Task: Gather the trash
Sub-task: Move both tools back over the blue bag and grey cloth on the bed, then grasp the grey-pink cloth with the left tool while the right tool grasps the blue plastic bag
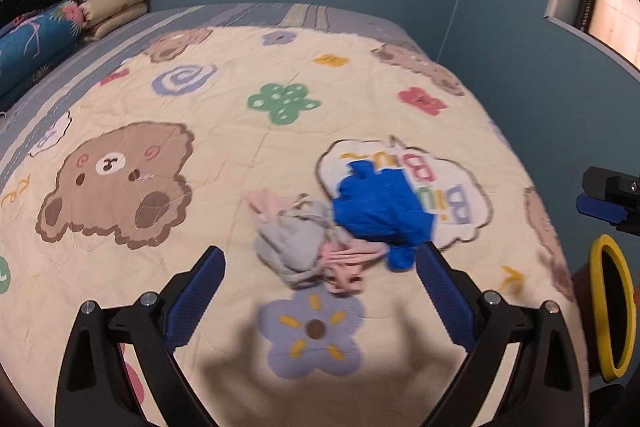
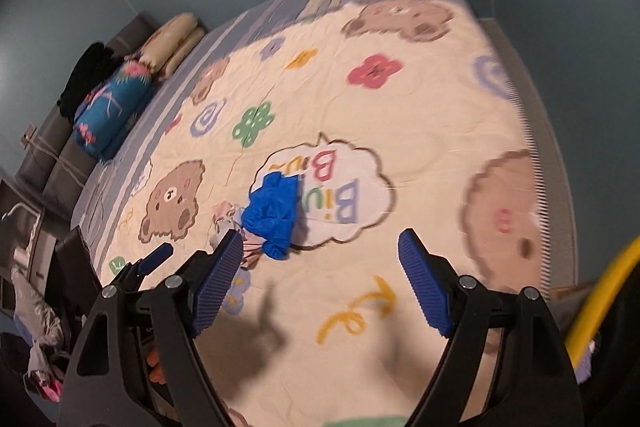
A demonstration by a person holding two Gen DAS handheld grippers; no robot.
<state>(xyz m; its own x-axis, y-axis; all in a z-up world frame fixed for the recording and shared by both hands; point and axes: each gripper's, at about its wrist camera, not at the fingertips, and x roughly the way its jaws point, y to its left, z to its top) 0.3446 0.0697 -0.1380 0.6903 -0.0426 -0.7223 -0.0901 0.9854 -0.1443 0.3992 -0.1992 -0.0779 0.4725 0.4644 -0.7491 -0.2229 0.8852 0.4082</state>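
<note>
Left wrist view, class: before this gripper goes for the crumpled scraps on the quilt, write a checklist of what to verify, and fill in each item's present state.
1. Left gripper open and empty, fingers spread: ok.
2. Grey-and-pink crumpled scrap lies ahead between the fingers: ok.
3. Blue crumpled piece touches the scrap, so one could be taken cleanly alone: cannot tell.
4. Right gripper open, empty and clear of the pile: ok.
5. Yellow-rimmed bin is at the right edge of the bed, near at hand: ok.
6. Picture sharp enough to judge height above the quilt: not ok, blurred.
</note>
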